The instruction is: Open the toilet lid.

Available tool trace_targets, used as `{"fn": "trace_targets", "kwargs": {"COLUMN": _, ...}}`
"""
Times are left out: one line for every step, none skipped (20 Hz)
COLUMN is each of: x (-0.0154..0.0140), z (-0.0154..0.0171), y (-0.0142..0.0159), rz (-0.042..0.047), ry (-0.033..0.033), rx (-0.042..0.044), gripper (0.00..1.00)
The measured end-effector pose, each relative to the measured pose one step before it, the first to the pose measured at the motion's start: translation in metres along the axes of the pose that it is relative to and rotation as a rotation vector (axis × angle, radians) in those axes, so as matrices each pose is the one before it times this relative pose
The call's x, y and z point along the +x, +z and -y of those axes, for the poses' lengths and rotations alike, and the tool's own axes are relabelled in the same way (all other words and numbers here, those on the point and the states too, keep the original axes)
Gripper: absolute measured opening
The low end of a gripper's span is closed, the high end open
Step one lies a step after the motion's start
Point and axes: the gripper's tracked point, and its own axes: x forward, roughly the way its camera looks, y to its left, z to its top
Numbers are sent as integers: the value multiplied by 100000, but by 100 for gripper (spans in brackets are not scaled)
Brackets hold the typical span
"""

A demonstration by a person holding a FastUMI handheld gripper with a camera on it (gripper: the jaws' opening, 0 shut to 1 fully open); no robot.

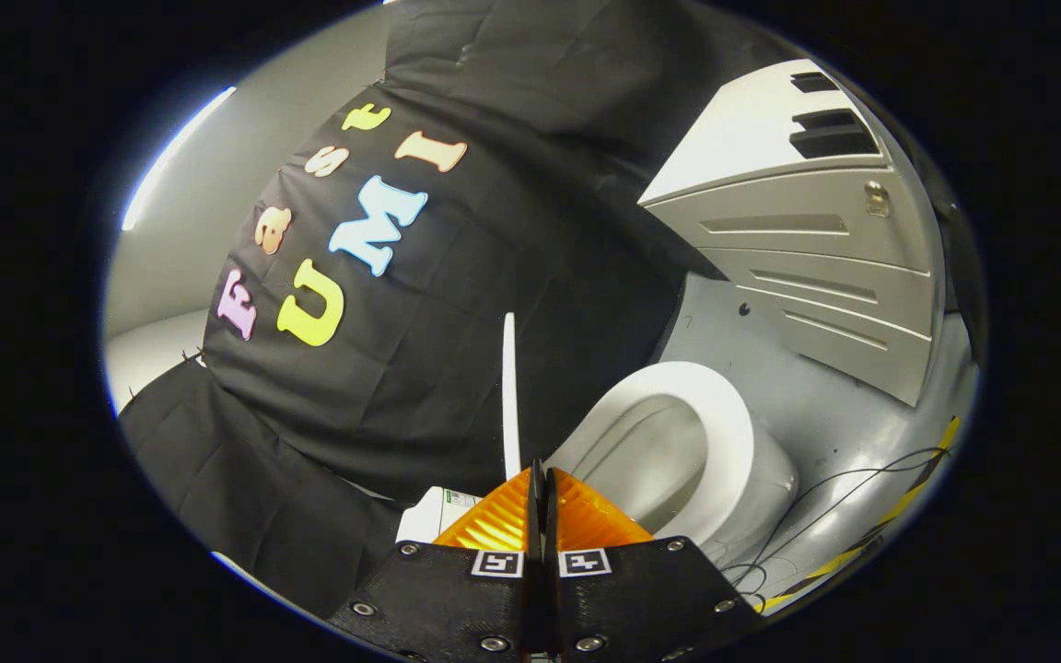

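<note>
The white toilet (pixel 752 488) stands just ahead of my fingers and to their right, its seat ring (pixel 724 414) down around the open bowl. The toilet lid (pixel 509 387) is raised and seen edge-on as a thin white strip that rises from my fingertips. My gripper (pixel 540 474) is closed, its two fingers pressed together at the lid's lower edge, gripping it. The part of the lid between the fingers is hidden.
A grey panelled wall unit (pixel 807 249) with vent slots stands beyond the toilet on the right. Thin black cables (pixel 825 506) and yellow-black tape (pixel 908 497) lie on the grey floor. A white box with a label (pixel 443 511) sits left of my fingers. Black cloth (pixel 420 368) hangs close behind the lid.
</note>
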Motion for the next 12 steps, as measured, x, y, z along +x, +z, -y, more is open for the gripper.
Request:
{"fn": "trace_targets", "kwargs": {"x": 26, "z": -381, "y": -39, "rz": -178, "ry": -31, "rx": -875, "gripper": 0}}
{"fn": "trace_targets", "kwargs": {"x": -269, "z": -460, "y": 31, "rz": 437, "ry": 465, "rx": -625, "gripper": 0}}
{"fn": "trace_targets", "kwargs": {"x": 8, "z": -549, "y": -29, "rz": -73, "ry": 760, "rx": -407, "gripper": 0}}
{"fn": "trace_targets", "kwargs": {"x": -71, "z": -629, "y": -20, "rz": 212, "ry": 1010, "rx": -589, "gripper": 0}}
{"fn": "trace_targets", "kwargs": {"x": 27, "z": -622, "y": -20, "rz": -53, "ry": 990, "rx": -1050, "gripper": 0}}
{"fn": "trace_targets", "kwargs": {"x": 21, "z": -578, "y": -59, "rz": 11, "ry": 710, "rx": -1368, "gripper": 0}}
{"fn": "trace_targets", "kwargs": {"x": 85, "z": -486, "y": -75, "rz": -234, "ry": 382, "rx": -1380, "gripper": 0}}
{"fn": "trace_targets", "kwargs": {"x": -128, "z": -444, "y": 54, "rz": -193, "ry": 544, "rx": -493, "gripper": 0}}
{"fn": "trace_targets", "kwargs": {"x": 0, "z": -436, "y": 25, "rz": -37, "ry": 501, "rx": -722, "gripper": 0}}
{"fn": "trace_targets", "kwargs": {"x": -42, "z": -527, "y": -69, "rz": 54, "ry": 616, "rx": -352, "gripper": 0}}
{"fn": "trace_targets", "kwargs": {"x": 31, "z": -516, "y": -15, "rz": 50, "ry": 556, "rx": -962, "gripper": 0}}
{"fn": "trace_targets", "kwargs": {"x": -92, "z": -509, "y": -151, "rz": -31, "ry": 371, "rx": -1334, "gripper": 0}}
